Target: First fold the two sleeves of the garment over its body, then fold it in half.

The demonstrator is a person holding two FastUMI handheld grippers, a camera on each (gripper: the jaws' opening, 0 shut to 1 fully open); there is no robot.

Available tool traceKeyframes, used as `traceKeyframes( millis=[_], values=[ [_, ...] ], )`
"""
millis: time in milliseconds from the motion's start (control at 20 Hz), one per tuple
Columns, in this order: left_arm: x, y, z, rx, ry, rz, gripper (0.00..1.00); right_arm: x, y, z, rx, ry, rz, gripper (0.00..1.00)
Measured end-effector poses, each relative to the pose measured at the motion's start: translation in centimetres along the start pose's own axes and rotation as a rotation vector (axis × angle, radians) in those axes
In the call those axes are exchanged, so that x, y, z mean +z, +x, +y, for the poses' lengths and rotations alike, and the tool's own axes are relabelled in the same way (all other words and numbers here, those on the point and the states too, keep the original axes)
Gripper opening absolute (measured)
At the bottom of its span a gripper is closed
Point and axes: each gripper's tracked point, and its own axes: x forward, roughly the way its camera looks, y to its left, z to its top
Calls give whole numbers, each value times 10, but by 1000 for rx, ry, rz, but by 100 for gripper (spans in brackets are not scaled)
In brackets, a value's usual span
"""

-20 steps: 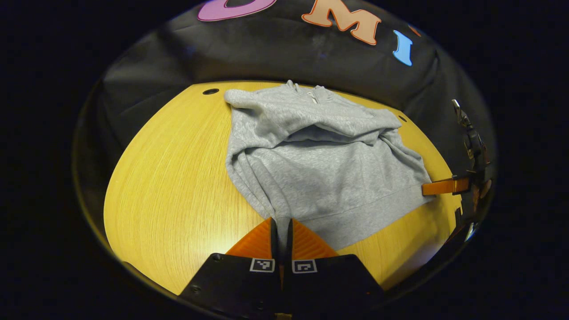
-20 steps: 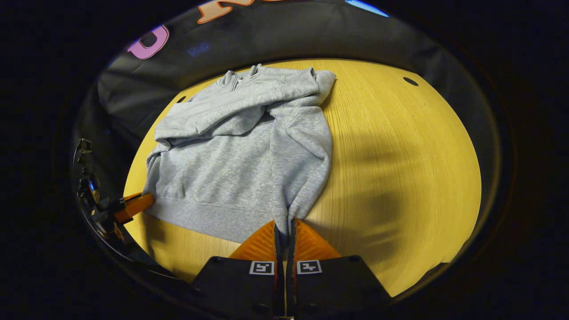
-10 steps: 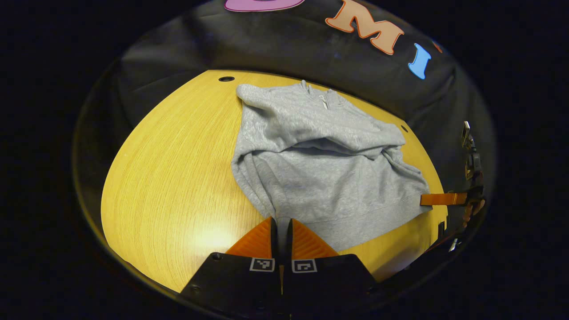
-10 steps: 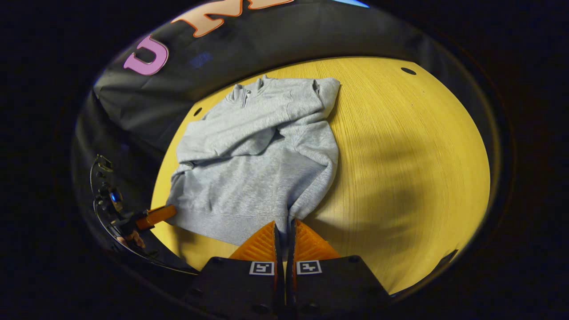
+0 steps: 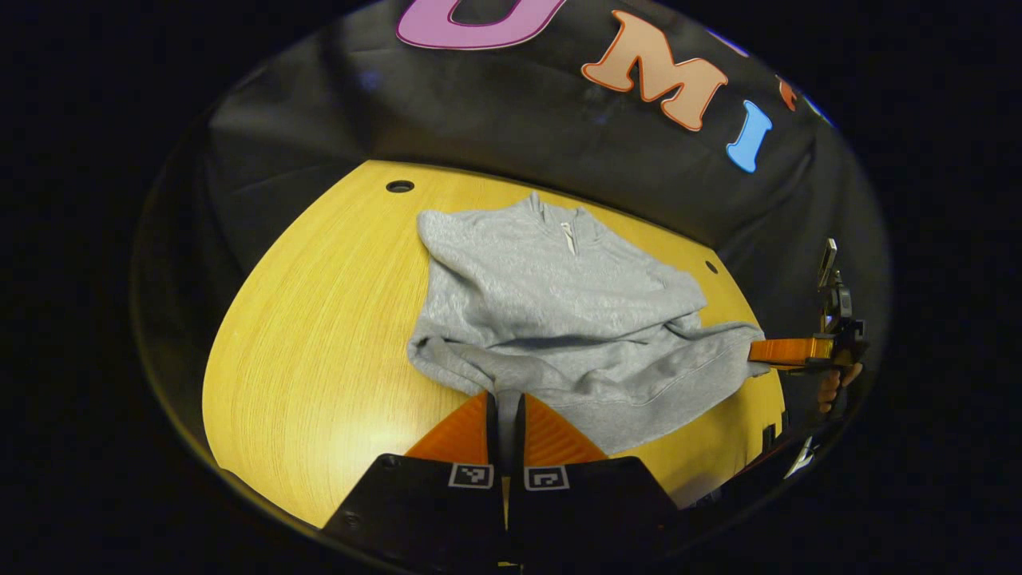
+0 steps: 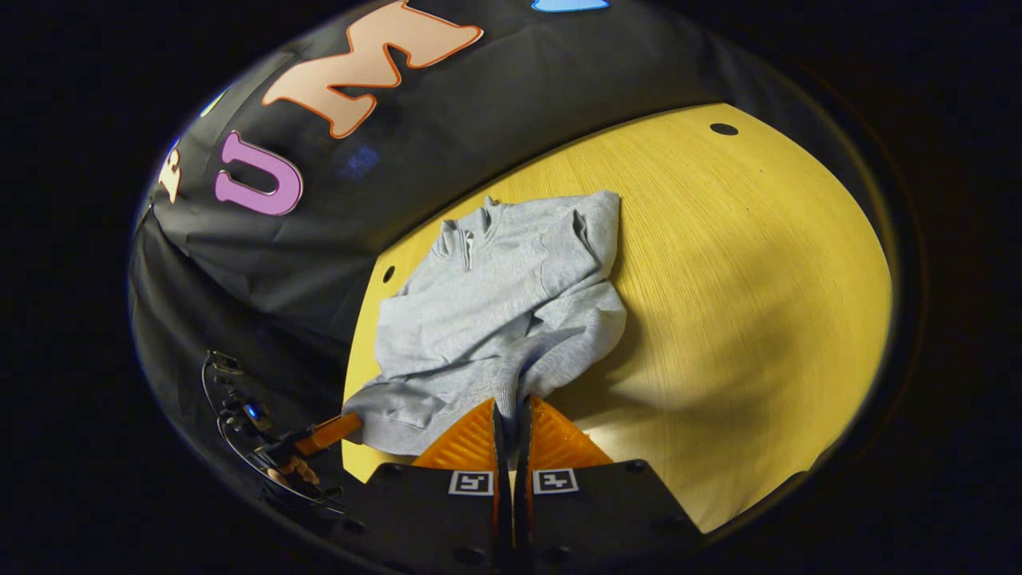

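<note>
A grey zip-neck sweatshirt point(image 5: 551, 311) lies on the yellow wooden table point(image 5: 319, 319), both sleeves folded across its body. My left gripper point(image 5: 505, 403) is shut on the hem corner nearest it, and that edge is lifted off the table. In the right gripper view the same sweatshirt point(image 6: 495, 303) has its hem raised, with my right gripper point(image 6: 509, 407) shut on the opposite hem corner. The right gripper point(image 5: 786, 351) also appears far right in the left gripper view, and the left gripper point(image 6: 327, 435) at the lower left of the right gripper view.
Small round holes point(image 5: 399, 186) mark the table near its far edge, where the black booth wall point(image 5: 495, 112) rises. Bare tabletop point(image 6: 758, 279) spreads to the right of the garment in the right gripper view. A hand point(image 5: 830, 391) holds the right gripper.
Both grippers have risen and moved toward the collar with the hem, so the lower half of the sweatshirt is lifted and bunched over the body.
</note>
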Motion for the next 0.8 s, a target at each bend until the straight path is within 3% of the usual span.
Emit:
traceKeyframes(
  millis=[350, 650, 750, 800],
  values=[
    [46, 16, 9, -24, -51, -14, 0, 56, 17, 29, 102, 203, -39, 4],
    [89, 53, 23, -45, -174, 0, 0, 89, 60, 25, 91, 338, -49, 6],
    [98, 70, 26, -40, -196, 13, 0, 98, 79, 16, 64, 359, -62, 1],
    [99, 80, 29, -29, -202, 26, 0, 100, 90, 11, 42, 366, -65, 4]
  ],
)
